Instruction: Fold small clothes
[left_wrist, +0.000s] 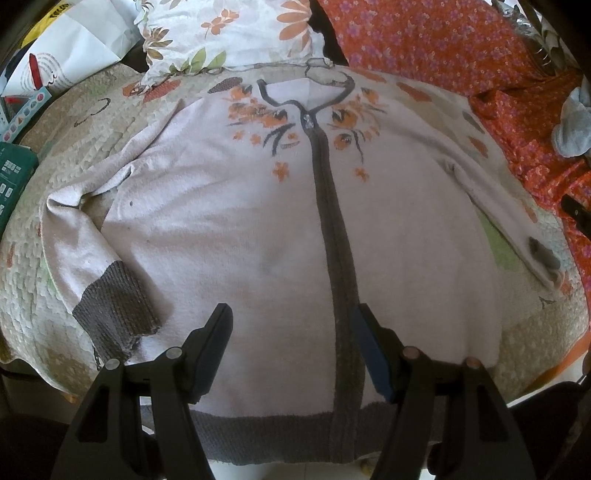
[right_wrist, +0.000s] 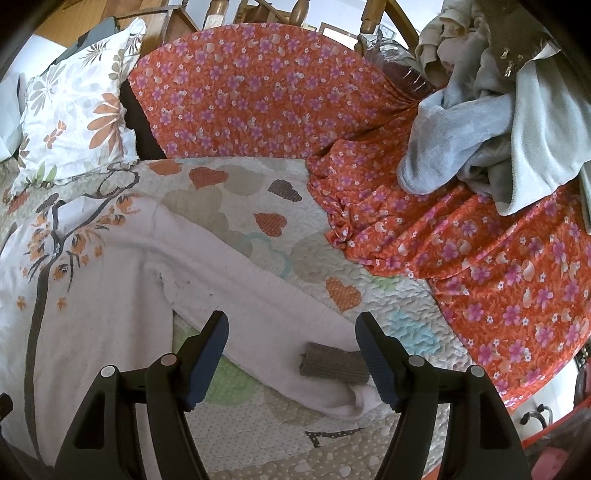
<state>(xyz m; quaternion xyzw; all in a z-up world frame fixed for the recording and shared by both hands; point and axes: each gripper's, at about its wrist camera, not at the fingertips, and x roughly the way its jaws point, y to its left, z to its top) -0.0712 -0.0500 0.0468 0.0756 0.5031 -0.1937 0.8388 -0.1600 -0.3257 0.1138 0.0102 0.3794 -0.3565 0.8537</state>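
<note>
Cardigan (left_wrist: 229, 221): spread flat, front up, on the quilt (left_wrist: 48, 258), hem at its near edge.
Left gripper (left_wrist: 291, 350): wide open, empty, above the hem.
Right gripper (right_wrist: 291, 354): wide open, astride the sleeve cuff (right_wrist: 332, 363), not gripping.

We see a bed covered by a quilt (left_wrist: 524, 332) stitched with hearts. A pale cardigan (left_wrist: 229, 206) lies flat on the quilt, front up, its grey placket closed and both sleeves spread out to either side. Beyond the cardigan's collar a floral pillow (left_wrist: 221, 29) rests at the head of the bed. To the cardigan's right an orange flowered cloth (right_wrist: 498, 273) overlaps the quilt's edge, and a heap of pale blue towels (right_wrist: 480, 140) sits on that cloth.
</note>
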